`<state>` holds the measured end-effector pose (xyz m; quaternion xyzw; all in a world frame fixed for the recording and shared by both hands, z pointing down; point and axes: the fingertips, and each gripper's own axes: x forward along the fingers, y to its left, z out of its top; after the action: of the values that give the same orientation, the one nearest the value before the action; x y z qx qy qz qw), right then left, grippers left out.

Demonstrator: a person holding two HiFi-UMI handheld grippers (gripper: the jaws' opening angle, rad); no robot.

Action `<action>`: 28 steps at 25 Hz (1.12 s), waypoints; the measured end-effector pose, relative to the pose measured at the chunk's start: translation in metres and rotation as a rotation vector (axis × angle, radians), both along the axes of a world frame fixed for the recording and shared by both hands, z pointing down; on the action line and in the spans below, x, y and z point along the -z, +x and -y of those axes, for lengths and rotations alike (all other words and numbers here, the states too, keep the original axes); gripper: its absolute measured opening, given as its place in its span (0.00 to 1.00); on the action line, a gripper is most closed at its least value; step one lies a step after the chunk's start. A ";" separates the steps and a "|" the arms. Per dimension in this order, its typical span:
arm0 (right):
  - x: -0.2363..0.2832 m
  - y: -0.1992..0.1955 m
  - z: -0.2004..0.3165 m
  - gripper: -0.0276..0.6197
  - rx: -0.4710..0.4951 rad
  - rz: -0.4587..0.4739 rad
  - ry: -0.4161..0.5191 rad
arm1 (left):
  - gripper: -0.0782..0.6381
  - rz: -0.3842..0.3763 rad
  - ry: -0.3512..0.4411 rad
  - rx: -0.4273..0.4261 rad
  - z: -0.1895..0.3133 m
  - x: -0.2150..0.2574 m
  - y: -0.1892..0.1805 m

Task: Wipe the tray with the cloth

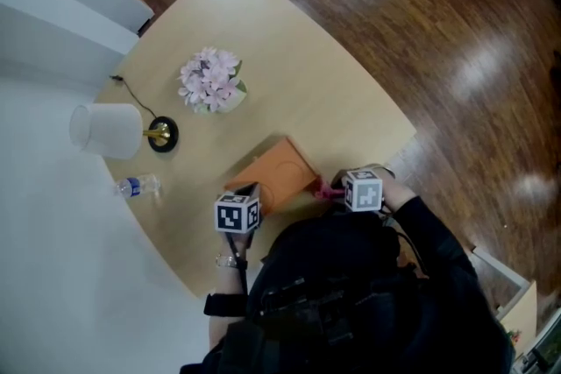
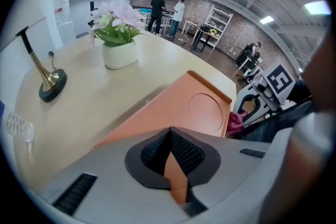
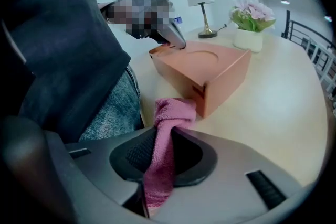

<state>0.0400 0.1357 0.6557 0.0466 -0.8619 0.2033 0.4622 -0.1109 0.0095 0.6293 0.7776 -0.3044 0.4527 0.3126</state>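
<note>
An orange tray (image 1: 282,171) with a round recess lies near the front edge of the round table (image 1: 289,74). My left gripper (image 2: 170,152) is shut on the tray's near edge (image 2: 177,178), and the orange rim shows between the jaws. In the head view this left gripper (image 1: 252,190) sits at the tray's left corner. My right gripper (image 3: 163,149) is shut on a pink cloth (image 3: 167,128) that hangs out in front, just beside the tray's corner (image 3: 210,93). The right gripper (image 1: 337,189) is at the tray's right side, with the cloth (image 1: 327,191) touching the table there.
A white pot of pink flowers (image 1: 211,83) stands mid-table. A lamp with a white shade (image 1: 107,130) and a water bottle (image 1: 137,186) are at the left. The table's edge (image 1: 399,149) is close on the right, with wooden floor beyond. People stand far off (image 2: 157,10).
</note>
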 end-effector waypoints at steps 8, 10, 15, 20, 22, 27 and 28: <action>0.005 0.046 0.074 0.18 -0.141 -0.105 0.109 | 0.11 -0.095 0.034 0.069 -0.018 0.034 -0.006; 0.009 0.053 0.110 0.18 -0.186 -0.106 0.160 | 0.11 -0.144 0.030 0.103 -0.033 0.049 -0.009; 0.026 0.033 0.189 0.18 -0.197 -0.042 0.240 | 0.11 -0.157 -0.055 0.179 -0.087 0.035 -0.027; 0.024 -0.010 0.240 0.18 -0.085 -0.019 0.268 | 0.11 -0.147 -0.163 0.264 -0.129 -0.007 -0.021; 0.021 -0.028 0.247 0.18 -0.009 -0.008 0.243 | 0.11 -0.154 -0.191 0.319 -0.134 -0.018 -0.012; 0.013 -0.063 0.239 0.18 0.183 -0.010 0.196 | 0.11 -0.143 -0.175 0.445 -0.120 -0.031 -0.010; 0.010 -0.065 0.237 0.18 0.206 -0.018 0.192 | 0.11 -0.141 -0.167 0.465 -0.116 -0.031 -0.011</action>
<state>-0.0255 -0.1013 0.6459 0.0037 -0.8735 0.0712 0.4815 -0.1223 0.1254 0.6606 0.6878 -0.4139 0.3370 0.4920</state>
